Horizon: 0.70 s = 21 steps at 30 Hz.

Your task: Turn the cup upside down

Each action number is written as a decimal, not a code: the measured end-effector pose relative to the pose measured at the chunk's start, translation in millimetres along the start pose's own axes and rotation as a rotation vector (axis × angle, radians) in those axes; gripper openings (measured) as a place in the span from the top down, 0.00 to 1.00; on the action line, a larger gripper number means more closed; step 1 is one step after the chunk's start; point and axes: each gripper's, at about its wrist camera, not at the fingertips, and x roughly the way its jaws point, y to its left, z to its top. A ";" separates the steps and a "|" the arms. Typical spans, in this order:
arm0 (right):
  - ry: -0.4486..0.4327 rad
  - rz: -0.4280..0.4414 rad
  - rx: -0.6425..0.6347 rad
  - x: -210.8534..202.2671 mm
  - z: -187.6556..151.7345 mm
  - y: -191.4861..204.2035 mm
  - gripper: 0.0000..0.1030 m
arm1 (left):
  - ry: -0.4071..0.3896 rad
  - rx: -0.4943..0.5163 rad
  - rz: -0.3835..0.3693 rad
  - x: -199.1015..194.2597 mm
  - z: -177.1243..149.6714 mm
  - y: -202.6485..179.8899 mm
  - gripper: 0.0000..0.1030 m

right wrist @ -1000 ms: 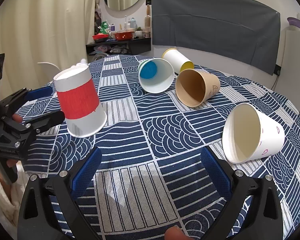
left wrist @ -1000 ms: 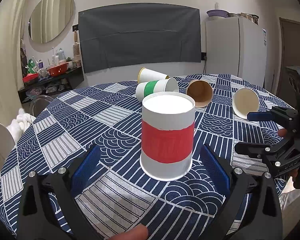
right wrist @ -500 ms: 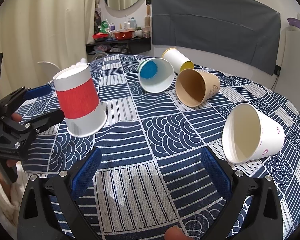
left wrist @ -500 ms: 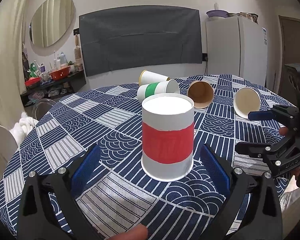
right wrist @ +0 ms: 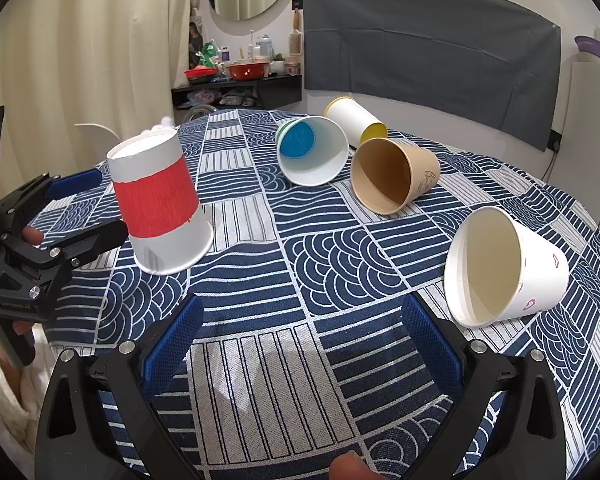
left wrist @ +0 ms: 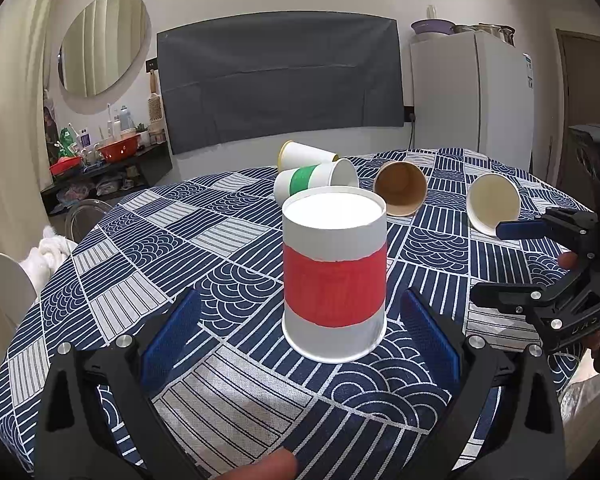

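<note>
A white paper cup with a red band [left wrist: 334, 276] stands upside down on the patterned tablecloth [left wrist: 228, 384], rim on the cloth; it also shows in the right wrist view [right wrist: 160, 204]. My left gripper [left wrist: 300, 336] is open, its blue pads on either side of the cup and not touching it; it shows in the right wrist view [right wrist: 72, 210] at the left. My right gripper [right wrist: 300, 344] is open and empty over the cloth; it shows in the left wrist view [left wrist: 516, 264] at the right.
Several cups lie on their sides further back: a green-banded cup [right wrist: 312, 150], a yellow-rimmed cup [right wrist: 354, 124], a brown cup [right wrist: 392, 176] and a white cup with pink marks [right wrist: 504, 268]. The table's round edge [left wrist: 28, 320] falls away at the left.
The left wrist view has pulled back and risen slightly from the red-banded cup. The cup stays upside down on the cloth. The right gripper has hardly moved.
</note>
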 end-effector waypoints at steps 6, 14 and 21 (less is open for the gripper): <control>-0.001 0.000 -0.001 -0.2 0.3 0.2 0.08 | 0.001 0.004 0.002 -0.2 0.0 0.3 0.06; -0.003 0.002 0.001 -0.9 0.0 -0.5 0.08 | 0.053 -0.056 0.001 5.4 3.5 11.0 0.06; -0.003 0.005 -0.003 -1.4 -0.4 -0.1 0.08 | 0.040 -0.074 -0.001 4.5 3.3 15.2 0.06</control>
